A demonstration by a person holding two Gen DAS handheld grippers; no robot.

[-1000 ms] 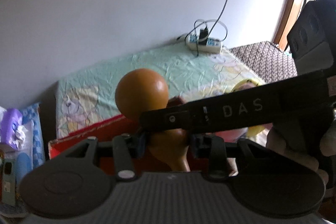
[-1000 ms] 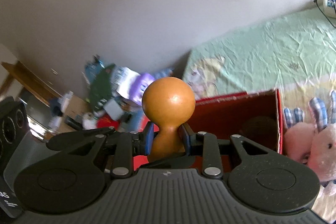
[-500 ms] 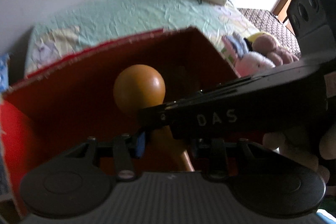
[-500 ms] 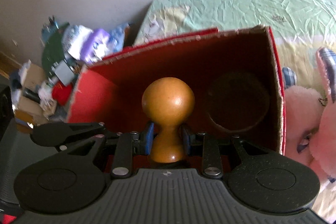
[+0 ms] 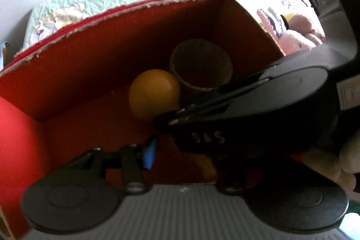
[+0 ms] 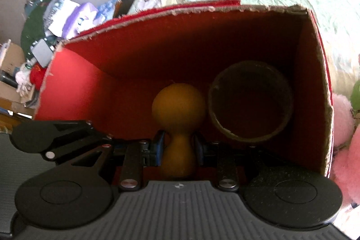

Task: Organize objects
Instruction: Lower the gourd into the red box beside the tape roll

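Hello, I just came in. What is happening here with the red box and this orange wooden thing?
A person is putting an orange wooden pestle into a red cardboard box that sits on a bed. The right gripper is shut on the pestle's neck and holds it down inside the box, next to a round wooden cup already standing there. The left gripper has just been opening its jaws; its blue pad no longer presses on the pestle. Pink plush toys lie beside the box.

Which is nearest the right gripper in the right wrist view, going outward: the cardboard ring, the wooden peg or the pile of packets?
1. Wooden peg, clamped in the right gripper.
2. Cardboard ring, inside the red box, right of the peg.
3. Pile of packets, outside, far left.
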